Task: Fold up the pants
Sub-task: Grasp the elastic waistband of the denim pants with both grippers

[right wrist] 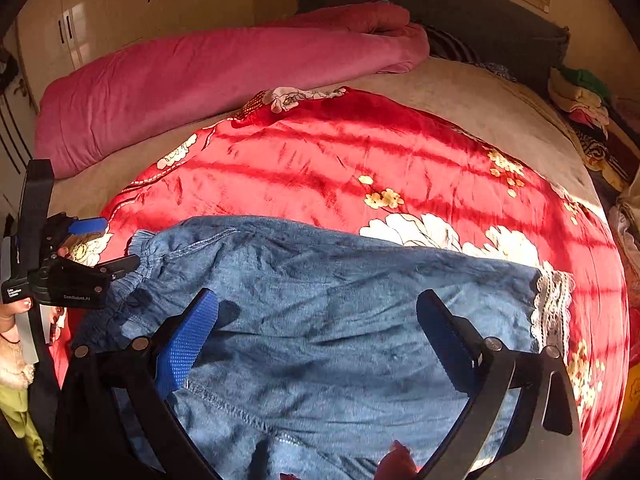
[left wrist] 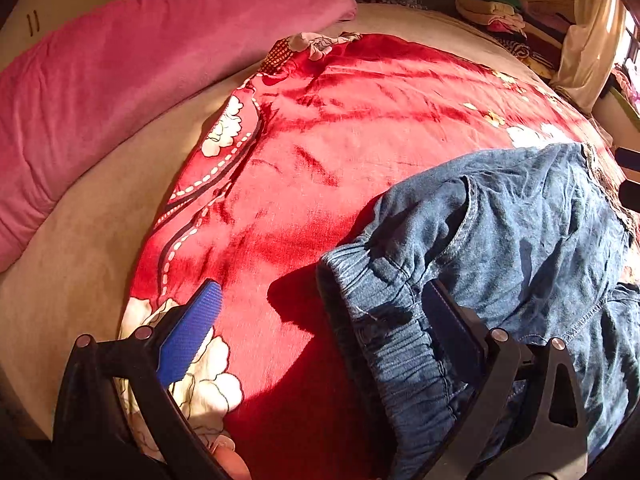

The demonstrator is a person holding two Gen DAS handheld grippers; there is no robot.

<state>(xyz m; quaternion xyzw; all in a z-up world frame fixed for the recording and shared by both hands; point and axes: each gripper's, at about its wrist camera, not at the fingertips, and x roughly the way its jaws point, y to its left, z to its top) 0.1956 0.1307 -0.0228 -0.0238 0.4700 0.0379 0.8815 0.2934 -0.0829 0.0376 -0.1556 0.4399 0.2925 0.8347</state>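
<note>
Left gripper (left wrist: 320, 312): jaws spread wide, one blue-padded finger (left wrist: 188, 336) off pants (left wrist: 520, 240) over bare cover, other finger above elastic waistband. Right gripper (right wrist: 320, 336): jaws wide apart, hovering over pants mid-leg, nothing clamped. Left gripper at waistband end, seen from right wrist.

Sunlight stripes a red floral blanket (right wrist: 320, 160) on the bed, pink quilt (right wrist: 200, 80) beside pale wardrobe doors (right wrist: 120, 8).
</note>
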